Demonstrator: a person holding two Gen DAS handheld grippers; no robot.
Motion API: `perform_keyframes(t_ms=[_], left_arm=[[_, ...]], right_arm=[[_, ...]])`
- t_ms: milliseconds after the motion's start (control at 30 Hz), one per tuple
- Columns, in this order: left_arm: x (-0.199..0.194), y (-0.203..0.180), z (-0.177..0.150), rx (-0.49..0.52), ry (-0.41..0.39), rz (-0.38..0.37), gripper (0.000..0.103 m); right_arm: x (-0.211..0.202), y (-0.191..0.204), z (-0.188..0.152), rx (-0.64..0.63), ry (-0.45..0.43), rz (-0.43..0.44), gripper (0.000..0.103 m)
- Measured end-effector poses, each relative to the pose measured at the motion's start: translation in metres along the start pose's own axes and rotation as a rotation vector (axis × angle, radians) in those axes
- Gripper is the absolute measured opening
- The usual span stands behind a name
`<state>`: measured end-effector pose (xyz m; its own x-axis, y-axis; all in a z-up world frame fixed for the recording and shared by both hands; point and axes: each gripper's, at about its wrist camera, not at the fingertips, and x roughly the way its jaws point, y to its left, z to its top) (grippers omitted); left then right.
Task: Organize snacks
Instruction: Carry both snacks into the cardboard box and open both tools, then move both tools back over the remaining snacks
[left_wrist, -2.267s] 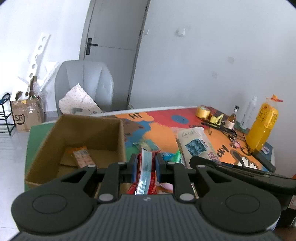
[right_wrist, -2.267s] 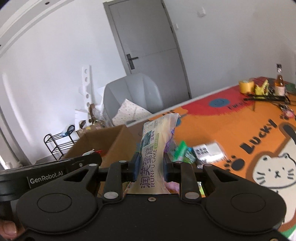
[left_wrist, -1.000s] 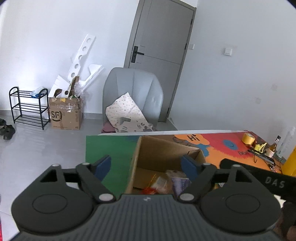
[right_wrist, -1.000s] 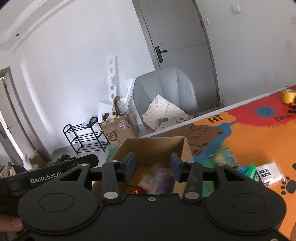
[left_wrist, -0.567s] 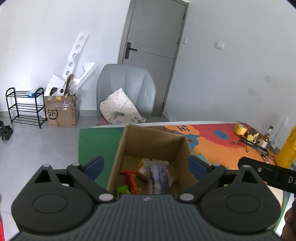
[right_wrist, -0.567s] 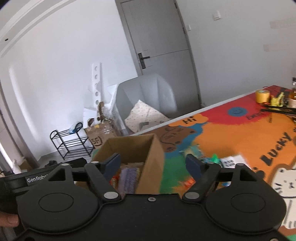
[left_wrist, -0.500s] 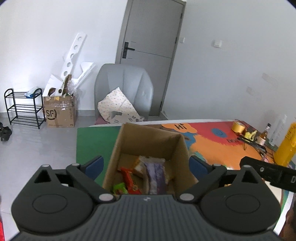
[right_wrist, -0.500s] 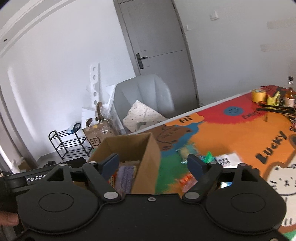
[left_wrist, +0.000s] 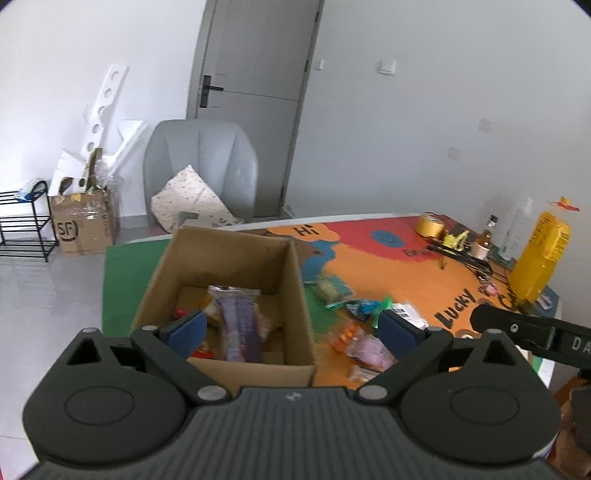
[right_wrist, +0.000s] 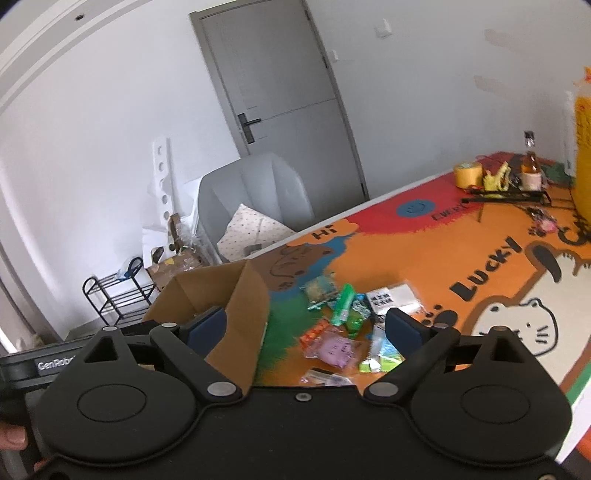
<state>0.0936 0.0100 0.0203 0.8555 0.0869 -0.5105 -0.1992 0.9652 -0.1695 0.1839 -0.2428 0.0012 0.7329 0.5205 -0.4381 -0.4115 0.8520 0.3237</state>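
Colourful mat (right_wrist: 436, 258): snacks (right_wrist: 343, 325) beside cardboard box (left_wrist: 295, 280).

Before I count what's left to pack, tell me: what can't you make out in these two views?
- Cardboard box contents: in the right wrist view, hidden by its near wall.
- Box floor: in the left wrist view, partly covered by the purple packet and the left hand-held gripper.
- Loose snack pile: motion-blurred, labels unreadable, count uncertain.
- Yellow bottle: cut off by the right edge.

grey chair (left_wrist: 201, 162) | door (left_wrist: 255, 103) | shoe rack (left_wrist: 22, 221) | tape roll (left_wrist: 430, 225) | yellow bottle (left_wrist: 541, 254)
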Motion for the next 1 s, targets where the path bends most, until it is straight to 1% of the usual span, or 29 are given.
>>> perform_keyframes(t_ms=[233, 500, 567, 700, 767, 833, 900, 1000], left_arm=[[0.007, -0.013, -0.006, 0.000, 0.024, -0.066, 0.099], [0.015, -0.035, -0.013, 0.019, 0.024, -0.109, 0.096], [0.020, -0.040, -0.015, 0.019, 0.031, -0.123, 0.094], [0.031, -0.052, -0.020, 0.015, 0.047, -0.135, 0.083], [0.038, -0.059, -0.024, 0.029, 0.055, -0.146, 0.082], [0.048, -0.066, -0.027, 0.046, 0.070, -0.153, 0.079], [0.058, -0.071, -0.030, 0.040, 0.092, -0.159, 0.076], [0.070, -0.078, -0.035, 0.049, 0.105, -0.153, 0.075]], right_arm=[[-0.003, -0.023, -0.007, 0.037, 0.007, -0.016, 0.094], [0.001, -0.041, -0.014, 0.054, 0.026, -0.020, 0.092], [0.005, -0.047, -0.017, 0.065, 0.037, -0.018, 0.089], [0.015, -0.061, -0.021, 0.093, 0.065, -0.014, 0.077], [0.022, -0.068, -0.022, 0.104, 0.076, -0.010, 0.075], [0.029, -0.075, -0.023, 0.110, 0.086, -0.007, 0.070], [0.036, -0.081, -0.023, 0.117, 0.095, -0.004, 0.069], [0.045, -0.089, -0.022, 0.127, 0.103, 0.004, 0.067]])
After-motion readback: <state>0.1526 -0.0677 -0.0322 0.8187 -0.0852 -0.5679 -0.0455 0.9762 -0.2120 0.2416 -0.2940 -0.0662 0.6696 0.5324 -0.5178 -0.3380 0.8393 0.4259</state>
